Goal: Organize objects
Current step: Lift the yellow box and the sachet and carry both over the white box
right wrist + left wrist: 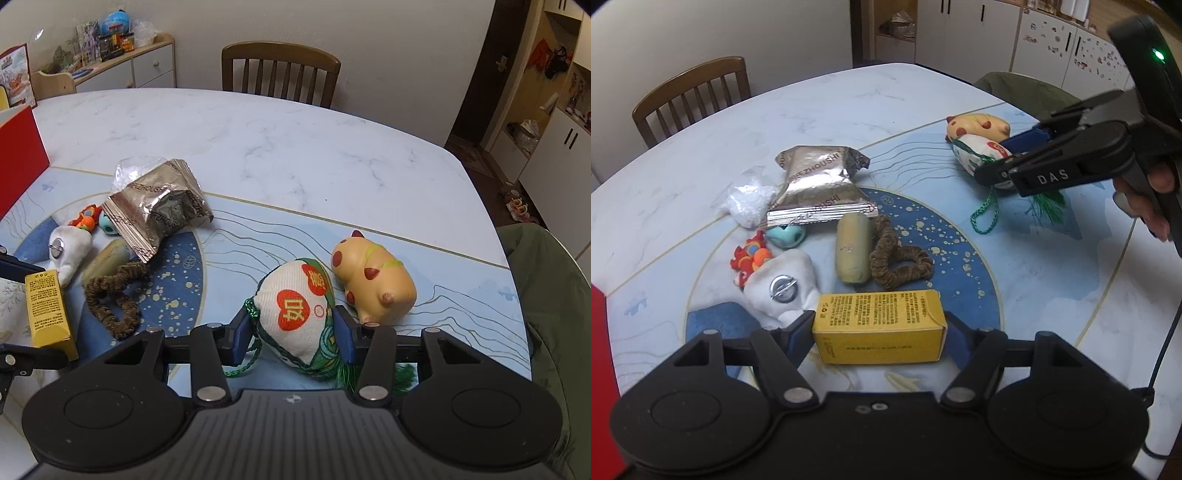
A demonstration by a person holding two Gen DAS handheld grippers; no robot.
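A yellow carton (879,326) sits crosswise between the blue-padded fingers of my left gripper (879,330), which is shut on its two ends just above the blue round of the table mat. The same carton (48,310) shows at the left edge of the right wrist view. My right gripper (293,334) is shut on a white sachet with red hearts and a green tassel (299,314), low over the table. From the left wrist view, that right gripper (991,171) comes in from the right over the sachet (975,155), held by a hand (1152,199).
On the mat lie a silver snack bag (820,184), a bag of white beads (748,203), a teal bell (785,236), a red-orange toy (751,258), a white plush (783,284), a beige oblong (852,251), a brown scrunchie (897,262) and a spotted pig toy (373,280). A red box (18,158) stands far left.
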